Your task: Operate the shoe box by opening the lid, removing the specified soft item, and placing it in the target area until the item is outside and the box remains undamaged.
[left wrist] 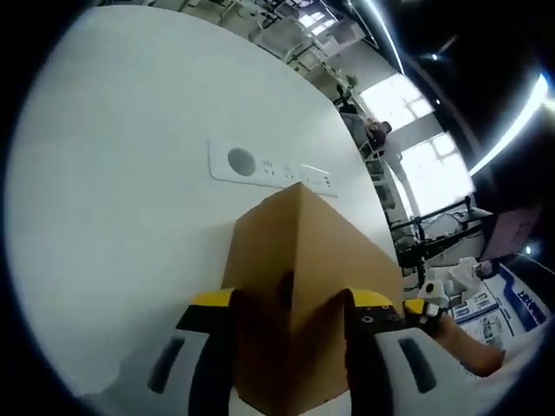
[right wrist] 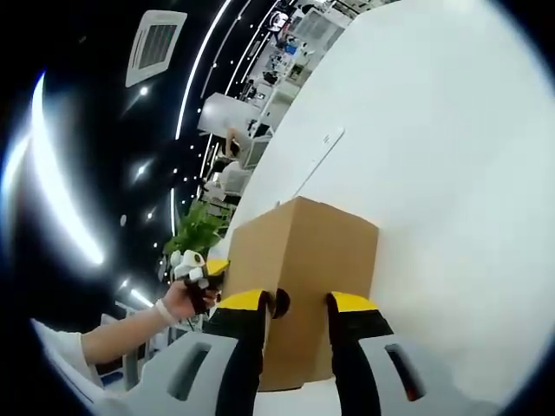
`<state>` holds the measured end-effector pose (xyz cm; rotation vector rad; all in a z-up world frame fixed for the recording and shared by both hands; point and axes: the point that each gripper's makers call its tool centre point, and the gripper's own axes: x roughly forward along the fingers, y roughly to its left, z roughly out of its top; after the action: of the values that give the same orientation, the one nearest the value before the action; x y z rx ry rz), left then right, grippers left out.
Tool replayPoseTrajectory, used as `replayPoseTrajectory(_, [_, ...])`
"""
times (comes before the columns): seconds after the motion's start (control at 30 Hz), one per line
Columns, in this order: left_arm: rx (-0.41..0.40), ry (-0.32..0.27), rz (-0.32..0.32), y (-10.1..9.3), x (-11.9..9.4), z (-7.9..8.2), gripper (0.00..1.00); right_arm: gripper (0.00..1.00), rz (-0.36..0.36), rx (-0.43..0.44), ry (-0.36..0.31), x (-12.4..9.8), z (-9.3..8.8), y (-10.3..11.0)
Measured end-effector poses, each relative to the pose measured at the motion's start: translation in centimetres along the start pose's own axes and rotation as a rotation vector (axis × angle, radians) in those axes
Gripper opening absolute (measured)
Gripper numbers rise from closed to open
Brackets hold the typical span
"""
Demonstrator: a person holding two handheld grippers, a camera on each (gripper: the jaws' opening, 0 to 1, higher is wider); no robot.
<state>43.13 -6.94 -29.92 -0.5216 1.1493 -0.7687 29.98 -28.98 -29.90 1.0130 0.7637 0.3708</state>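
Evidently we are at the opening step: one plain brown cardboard shoe box [left wrist: 299, 295] stands closed on the white tabletop [left wrist: 113, 217], near one white power strip [left wrist: 270, 167] set in the surface. Our left claw [left wrist: 290, 305] frames one end of the box, jaws spread on either side of it; whether they press the card we cannot tell. Our right claw [right wrist: 297, 303] is likewise parted at the opposite end. Next we judge the lid needs lifting gently, without creasing. The soft item is out of sight.
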Motion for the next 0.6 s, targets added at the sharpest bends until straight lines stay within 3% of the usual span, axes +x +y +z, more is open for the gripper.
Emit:
replayPoseTrajectory(0.2, [-0.027,-0.03,-0.022,0.15,-1.02,0.44,0.37,0.27,-0.001,-0.004,-0.003,-0.02,0.0,0.0])
replayPoseTrajectory(0.6, [-0.05,-0.046,-0.05,0.05,-0.88,0.42,0.35,0.27,0.005,-0.005,-0.018,-0.07,0.06,0.06])
